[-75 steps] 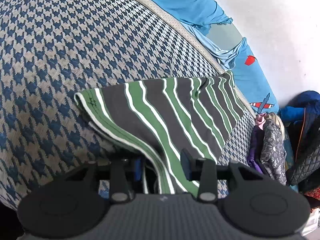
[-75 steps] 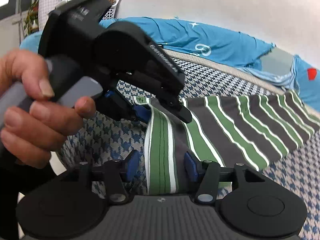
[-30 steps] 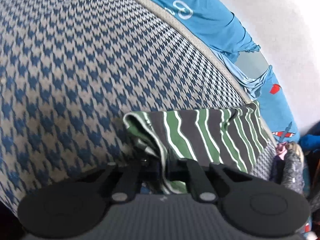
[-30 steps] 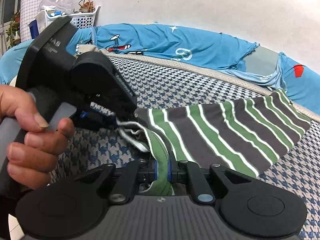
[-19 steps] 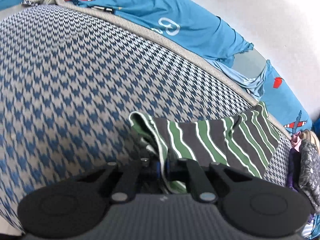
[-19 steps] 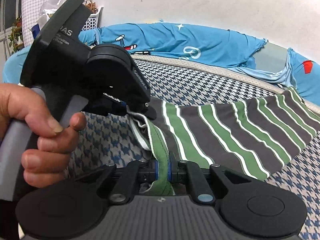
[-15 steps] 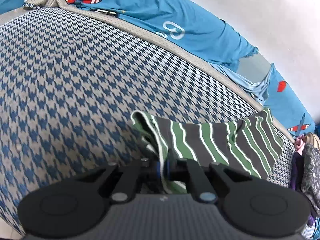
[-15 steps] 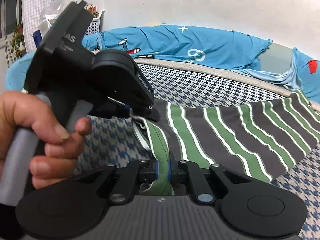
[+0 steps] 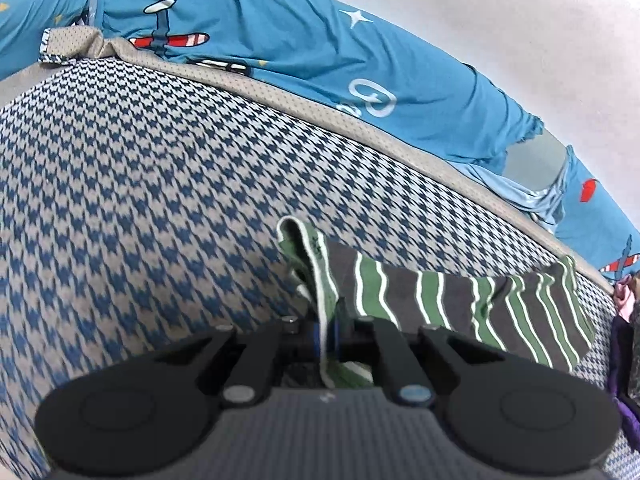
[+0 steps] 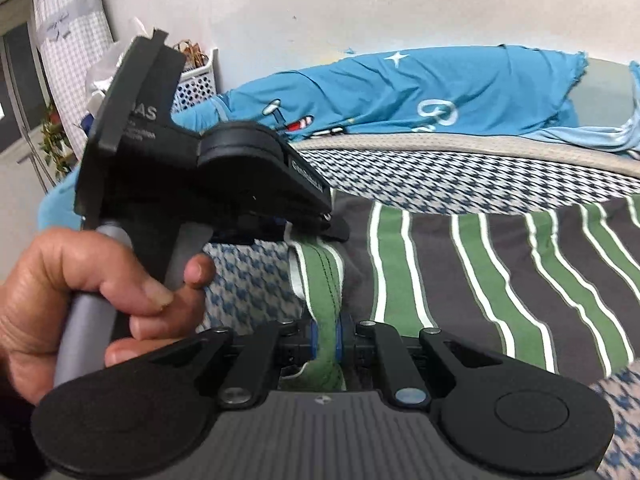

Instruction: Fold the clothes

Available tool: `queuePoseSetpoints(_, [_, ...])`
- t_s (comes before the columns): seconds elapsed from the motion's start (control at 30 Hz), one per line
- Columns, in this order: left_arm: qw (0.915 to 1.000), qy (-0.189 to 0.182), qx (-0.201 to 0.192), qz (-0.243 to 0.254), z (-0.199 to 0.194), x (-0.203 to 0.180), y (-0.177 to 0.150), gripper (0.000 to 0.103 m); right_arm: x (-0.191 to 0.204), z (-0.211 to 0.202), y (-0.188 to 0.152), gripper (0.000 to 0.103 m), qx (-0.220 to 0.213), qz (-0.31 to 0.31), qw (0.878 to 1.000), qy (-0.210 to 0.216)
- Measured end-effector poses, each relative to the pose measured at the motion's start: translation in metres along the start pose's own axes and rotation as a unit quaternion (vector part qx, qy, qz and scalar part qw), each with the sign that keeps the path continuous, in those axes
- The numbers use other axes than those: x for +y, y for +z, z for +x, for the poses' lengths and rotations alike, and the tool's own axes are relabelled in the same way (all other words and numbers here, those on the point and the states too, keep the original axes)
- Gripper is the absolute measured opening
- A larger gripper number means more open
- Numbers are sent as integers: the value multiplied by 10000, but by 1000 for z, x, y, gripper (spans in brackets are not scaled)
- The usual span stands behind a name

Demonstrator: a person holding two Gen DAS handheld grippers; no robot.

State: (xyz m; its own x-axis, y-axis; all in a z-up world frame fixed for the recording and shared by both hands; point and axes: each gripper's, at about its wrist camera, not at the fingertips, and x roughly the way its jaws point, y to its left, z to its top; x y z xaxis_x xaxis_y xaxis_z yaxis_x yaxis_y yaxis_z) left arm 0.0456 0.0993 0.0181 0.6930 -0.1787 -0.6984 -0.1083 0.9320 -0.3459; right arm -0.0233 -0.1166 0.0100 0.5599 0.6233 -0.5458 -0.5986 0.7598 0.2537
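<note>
Striped green, grey and white garment lies spread over the blue houndstooth bed cover, its banded edge lifted at the near side. Left gripper and right gripper each pinch that green edge between pressed-together pads, a hand gripping the left tool's handle. Blue airplane-print cloth lies behind.

Left gripper: jaws clamped on striped cloth, fingers angled downward. Right gripper: jaws likewise pinched. Left hand: wrapped round its handle.
</note>
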Motion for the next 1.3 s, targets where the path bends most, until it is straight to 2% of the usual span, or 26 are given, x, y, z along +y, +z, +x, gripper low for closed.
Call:
queuePoseSetpoints(0.3, [9996, 266, -58, 66, 17, 25, 31, 5, 3, 49, 20, 9, 78, 113, 9980, 612])
queuePoseSetpoints(0.4, [9994, 356, 4, -5, 28, 36, 40, 5, 7, 69, 23, 10, 188, 25, 9976, 667])
queuePoseSetpoints(0.47, [9988, 479, 94, -54, 37, 42, 42, 7, 6, 80, 19, 14, 340, 89, 9970, 685])
queuePoseSetpoints(0.6, [9962, 797, 258, -242, 52, 51, 46, 15, -1, 88, 15, 16, 662, 393, 9933, 858])
queuePoseSetpoints(0.67, [9940, 1054, 117, -254, 48, 52, 49, 20, -4, 86, 16, 19, 731, 476, 9915, 963])
queuePoseSetpoints(0.73, [9907, 1343, -98, -175, 42, 51, 51, 31, -7, 79, 17, 23, 748, 506, 9897, 1107])
queuePoseSetpoints(0.77, [9906, 1340, -148, -216, 38, 52, 52, 35, -6, 74, 17, 24, 749, 495, 9890, 1177])
queuePoseSetpoints(0.9, [9912, 1256, -260, -331, 26, 56, 51, 36, -8, 58, 18, 25, 704, 225, 9897, 1223])
queuePoseSetpoints(1.07, [9954, 936, -92, -179, 21, 46, 41, 46, -14, 47, 16, 25, 767, 98, 9927, 926])
queuePoseSetpoints(1.3, [9984, 513, 230, -4, 23, 24, 19, 54, -34, 38, 10, 26, 867, 186, 9952, 408])
